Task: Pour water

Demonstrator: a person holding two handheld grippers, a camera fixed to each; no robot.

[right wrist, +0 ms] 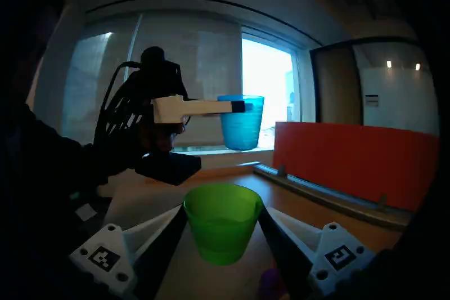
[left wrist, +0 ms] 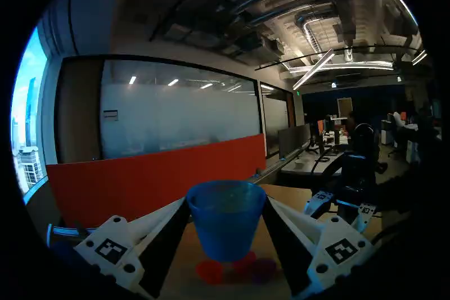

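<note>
Gripping translucent blue plastic cup (left wrist: 226, 227) in left tongs (left wrist: 225, 205), green plastic cup (right wrist: 223, 224) in right tongs (right wrist: 223, 213), above wooden bench (right wrist: 315, 210), beside red partition (right wrist: 360, 159).

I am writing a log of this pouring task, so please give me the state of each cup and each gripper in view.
Blue cup: upright, lifted clear of the table, not tilted to pour.
Green cup: upright, open side up; I cannot tell its water level.
Left gripper: shut on the blue cup.
Right gripper: shut on the green cup.
</note>
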